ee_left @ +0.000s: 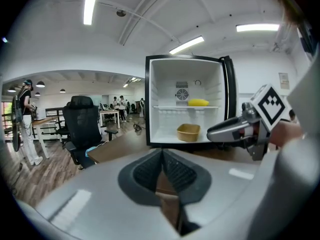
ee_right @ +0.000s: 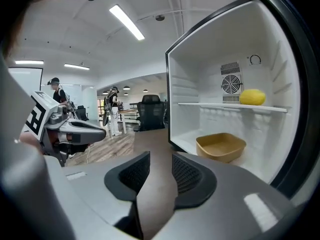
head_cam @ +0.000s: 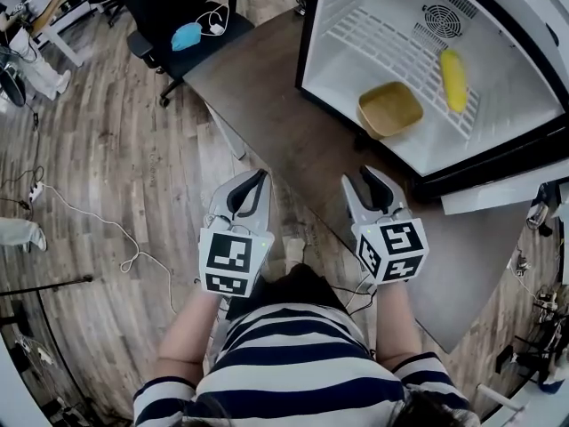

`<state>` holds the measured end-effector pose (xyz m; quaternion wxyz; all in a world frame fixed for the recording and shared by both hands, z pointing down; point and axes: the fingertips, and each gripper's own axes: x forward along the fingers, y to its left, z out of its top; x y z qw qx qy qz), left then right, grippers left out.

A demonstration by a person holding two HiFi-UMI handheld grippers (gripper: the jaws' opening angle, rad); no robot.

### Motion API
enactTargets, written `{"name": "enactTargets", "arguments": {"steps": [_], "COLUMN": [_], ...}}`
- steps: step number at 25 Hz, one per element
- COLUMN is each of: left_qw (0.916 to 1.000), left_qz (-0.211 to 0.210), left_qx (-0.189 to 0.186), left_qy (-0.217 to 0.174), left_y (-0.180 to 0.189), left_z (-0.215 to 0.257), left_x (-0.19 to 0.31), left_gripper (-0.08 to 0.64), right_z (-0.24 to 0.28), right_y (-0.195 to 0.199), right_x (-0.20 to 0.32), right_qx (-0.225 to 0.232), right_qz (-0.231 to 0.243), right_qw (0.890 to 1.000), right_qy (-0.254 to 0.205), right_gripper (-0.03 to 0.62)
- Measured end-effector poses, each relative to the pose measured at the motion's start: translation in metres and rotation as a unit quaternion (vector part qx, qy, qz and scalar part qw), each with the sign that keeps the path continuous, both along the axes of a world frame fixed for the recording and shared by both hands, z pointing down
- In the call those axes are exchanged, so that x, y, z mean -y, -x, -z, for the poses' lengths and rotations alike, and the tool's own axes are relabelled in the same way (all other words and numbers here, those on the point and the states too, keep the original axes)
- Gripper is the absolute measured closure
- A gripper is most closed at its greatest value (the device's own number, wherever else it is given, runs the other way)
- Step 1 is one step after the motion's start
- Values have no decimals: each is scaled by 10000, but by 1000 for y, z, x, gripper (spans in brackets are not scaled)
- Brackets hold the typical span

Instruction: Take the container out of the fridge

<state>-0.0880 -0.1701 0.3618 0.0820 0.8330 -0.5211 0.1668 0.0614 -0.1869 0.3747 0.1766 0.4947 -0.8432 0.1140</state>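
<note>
A shallow tan container (head_cam: 389,109) sits on the floor of the open white fridge (head_cam: 347,25), near its front edge. It also shows in the left gripper view, container (ee_left: 188,132), and in the right gripper view, container (ee_right: 221,146). A yellow fruit (head_cam: 453,80) lies on the wire shelf above it. My right gripper (ee_right: 161,156) is open with nothing between its pads, a short way in front of the fridge, right gripper (head_cam: 372,174). The left gripper (ee_left: 162,154) has its pads together at the tips and holds nothing; it hovers beside the right one, left gripper (head_cam: 258,178).
The fridge stands on a brown table (head_cam: 284,123). A black office chair (head_cam: 178,7) with a blue item (head_cam: 187,36) on its seat is at the table's far end. A white cable (head_cam: 116,238) trails over the wooden floor. People stand by desks far behind.
</note>
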Motion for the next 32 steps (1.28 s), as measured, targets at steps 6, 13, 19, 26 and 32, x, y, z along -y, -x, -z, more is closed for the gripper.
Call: {"name": "enactTargets", "arguments": {"steps": [6,13,19,26,32], "left_qw": [10000,9999,9997,9994,9990], "left_qz": [-78,-106,-92,-73,-29], "left_qx": [31,37,36,24,7], "left_qy": [25,99,239,344,436], "left_y": [-25,-46,-57,-65,-69], "left_z": [-6,-18,-35,-45,-55], "left_x": [36,76,102,125,136], "left_gripper": [560,560,560,560,560], "right_z": [0,-13,-25,-39,-55], "right_y": [-23,-45,-55,-63,-63], "right_x": [37,80,109,131,139], "right_qx": [-83,-300,-438,-729,-1152], "right_qz": [-81,-177,-173,-111,85], "right_qw": [9999,9993,9989,9973,9933], "right_qy": [-107,-103,-78,-24,58], "right_gripper": [470,469,469,469,469]}}
